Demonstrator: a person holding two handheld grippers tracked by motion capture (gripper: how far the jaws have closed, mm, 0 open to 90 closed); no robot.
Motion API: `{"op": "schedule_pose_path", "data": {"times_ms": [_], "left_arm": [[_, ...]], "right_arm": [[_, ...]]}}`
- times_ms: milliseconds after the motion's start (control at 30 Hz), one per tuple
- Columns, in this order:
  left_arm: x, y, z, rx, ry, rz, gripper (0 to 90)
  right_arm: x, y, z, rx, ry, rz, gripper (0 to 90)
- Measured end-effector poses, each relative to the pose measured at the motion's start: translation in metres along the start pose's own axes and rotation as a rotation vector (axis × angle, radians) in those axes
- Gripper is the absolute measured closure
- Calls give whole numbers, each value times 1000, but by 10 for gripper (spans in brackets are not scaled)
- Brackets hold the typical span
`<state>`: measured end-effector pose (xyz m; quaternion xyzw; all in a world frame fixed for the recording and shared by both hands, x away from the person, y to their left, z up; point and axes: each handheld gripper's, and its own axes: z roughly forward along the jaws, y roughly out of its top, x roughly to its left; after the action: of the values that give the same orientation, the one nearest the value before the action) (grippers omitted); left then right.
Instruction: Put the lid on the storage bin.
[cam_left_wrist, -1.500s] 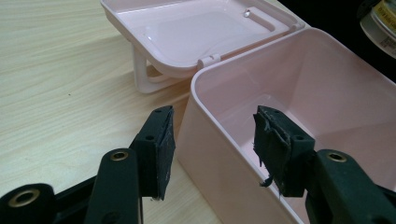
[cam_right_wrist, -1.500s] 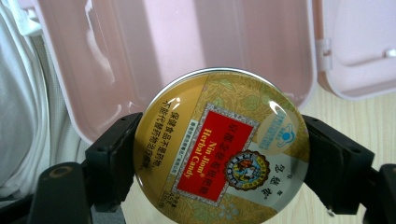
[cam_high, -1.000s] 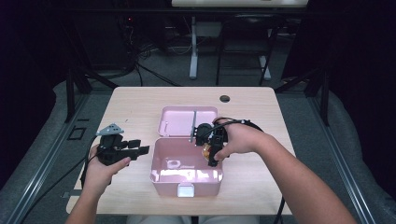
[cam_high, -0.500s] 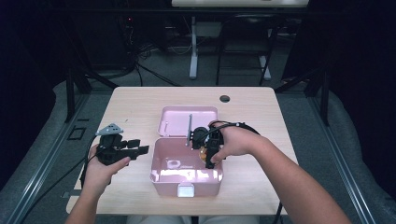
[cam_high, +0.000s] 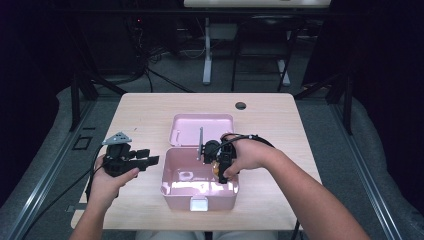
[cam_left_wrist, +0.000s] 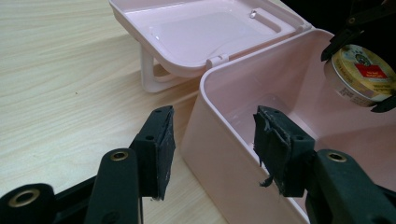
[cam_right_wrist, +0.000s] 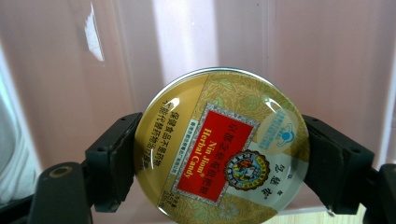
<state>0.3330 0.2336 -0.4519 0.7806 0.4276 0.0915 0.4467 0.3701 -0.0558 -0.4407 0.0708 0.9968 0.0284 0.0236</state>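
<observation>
The right claw (cam_right_wrist: 219, 154) grips a round herbal candy tin (cam_right_wrist: 220, 147) by its rim, one jaw on each side, inside the open pink storage box (cam_high: 172, 186) near its right wall. The tin looks light and rigid, with a glossy lid that could slip, so the rim seems the safest hold. The left claw (cam_left_wrist: 212, 147) is open, straddling the box's left wall on the wooden surface (cam_high: 145, 112).

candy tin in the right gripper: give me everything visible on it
The candy tin is round and shallow, with a glossy gold leaf-patterned lid, a red panel reading "Herbal Candy", Chinese text and a pale sticker. It looks like metal, lid shut. The right gripper clamps it by its rim, both pads touching, holding it above the open pink box.
</observation>
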Motion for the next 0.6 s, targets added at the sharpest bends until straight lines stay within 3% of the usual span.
{"op": "schedule_pose_path", "data": {"times_ms": [600], "left_arm": [[0,0,1,2,1,-1,477]], "right_arm": [[0,4,20,15,8,-1,200]]}}
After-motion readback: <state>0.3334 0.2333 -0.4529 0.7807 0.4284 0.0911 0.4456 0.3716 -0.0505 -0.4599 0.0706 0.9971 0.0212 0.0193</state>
